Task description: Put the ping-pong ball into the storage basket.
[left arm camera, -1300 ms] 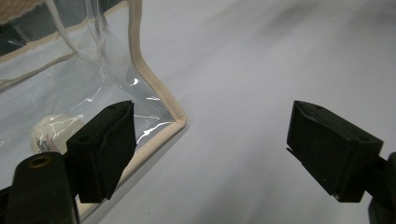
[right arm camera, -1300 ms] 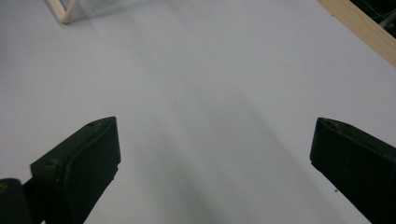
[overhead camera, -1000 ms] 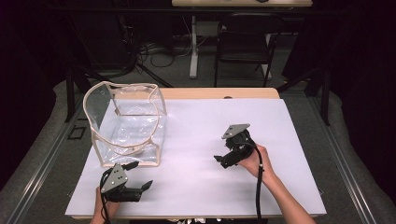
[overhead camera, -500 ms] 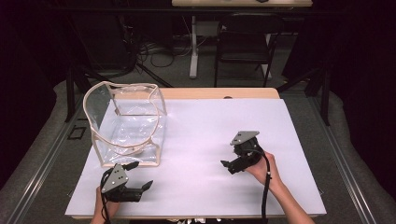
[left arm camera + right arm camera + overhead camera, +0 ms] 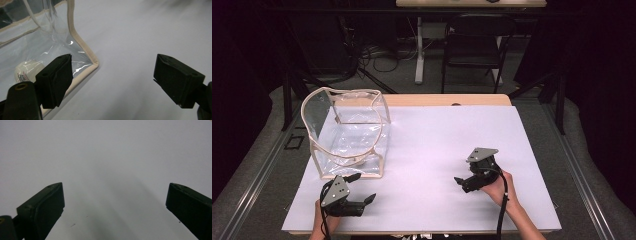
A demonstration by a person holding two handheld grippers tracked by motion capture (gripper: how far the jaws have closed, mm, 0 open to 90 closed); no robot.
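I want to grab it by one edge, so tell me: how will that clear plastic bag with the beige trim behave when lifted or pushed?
The clear bag is wrinkled film with a sagging rim, so it will probably flop and fold. It looks light and may slide on the smooth white table. The small white item inside may shift.

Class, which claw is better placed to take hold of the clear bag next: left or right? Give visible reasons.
Left. The left claw is open beside the clear bag, near its beige-trimmed corner. The right claw, also open, sits farther off over bare table.
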